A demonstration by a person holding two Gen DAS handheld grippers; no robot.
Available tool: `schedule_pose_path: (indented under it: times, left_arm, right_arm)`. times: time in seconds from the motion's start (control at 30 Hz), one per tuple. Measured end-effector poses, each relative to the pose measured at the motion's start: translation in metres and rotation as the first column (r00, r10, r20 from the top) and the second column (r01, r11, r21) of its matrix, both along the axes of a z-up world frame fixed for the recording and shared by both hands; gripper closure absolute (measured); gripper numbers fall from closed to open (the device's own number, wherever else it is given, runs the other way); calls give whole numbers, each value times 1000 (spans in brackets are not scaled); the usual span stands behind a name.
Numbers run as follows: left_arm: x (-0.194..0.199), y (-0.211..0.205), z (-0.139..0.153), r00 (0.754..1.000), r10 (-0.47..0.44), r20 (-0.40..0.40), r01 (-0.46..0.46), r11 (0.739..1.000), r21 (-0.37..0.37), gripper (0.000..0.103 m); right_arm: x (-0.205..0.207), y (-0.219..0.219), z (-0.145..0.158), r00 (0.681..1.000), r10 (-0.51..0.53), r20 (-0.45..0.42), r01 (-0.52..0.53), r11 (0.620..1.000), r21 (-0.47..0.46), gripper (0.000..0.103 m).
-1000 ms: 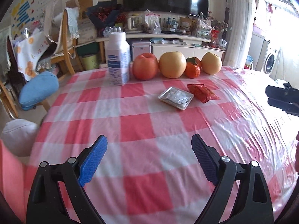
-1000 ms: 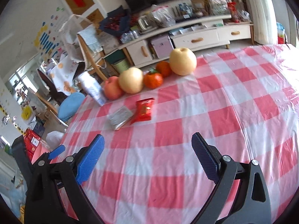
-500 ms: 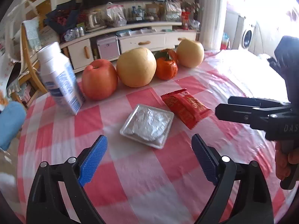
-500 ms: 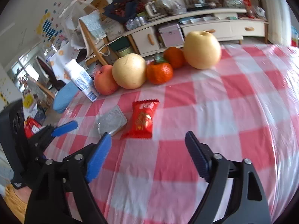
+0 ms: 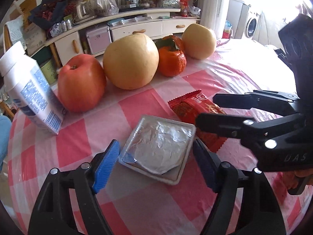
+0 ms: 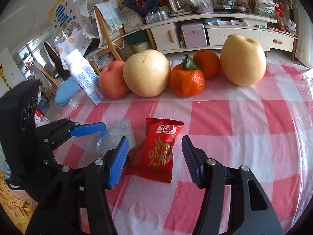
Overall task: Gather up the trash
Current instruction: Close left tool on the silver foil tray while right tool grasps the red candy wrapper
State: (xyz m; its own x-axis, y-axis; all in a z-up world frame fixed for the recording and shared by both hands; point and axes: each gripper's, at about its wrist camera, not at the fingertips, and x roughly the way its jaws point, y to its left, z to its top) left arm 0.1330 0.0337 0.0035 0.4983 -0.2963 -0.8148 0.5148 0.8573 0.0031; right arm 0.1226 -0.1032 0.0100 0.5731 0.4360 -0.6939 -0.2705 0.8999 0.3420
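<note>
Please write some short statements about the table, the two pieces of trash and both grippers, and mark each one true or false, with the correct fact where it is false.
1. The left gripper has the foil-lidded tray between its pads. True; the jaws have just been closing, and a gap still shows at each side.
2. The right gripper is around the milk carton. False; it straddles the red snack packet, pads not yet pressing.
3. The red packet lies on top of the tray. False; it lies beside it on the checked tablecloth.
4. Two mandarins sit between two pears. True.
5. The red apple stands next to the milk carton. True.
</note>
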Motion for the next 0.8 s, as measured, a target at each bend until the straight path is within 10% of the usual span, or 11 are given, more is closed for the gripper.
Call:
schedule_pose_path:
  times: [0.53, 0.8]
  left_arm:
    - [11, -7, -1, 999, -36, 1, 36, 999, 2, 27]
    - [-4, -13, -2, 1000, -10, 26, 10, 1000, -10, 38]
  right_arm:
    - [10, 7, -3, 999, 40, -13, -41, 998, -46, 58]
    - [10, 0, -3, 1000, 29, -3, -29, 995, -91, 43]
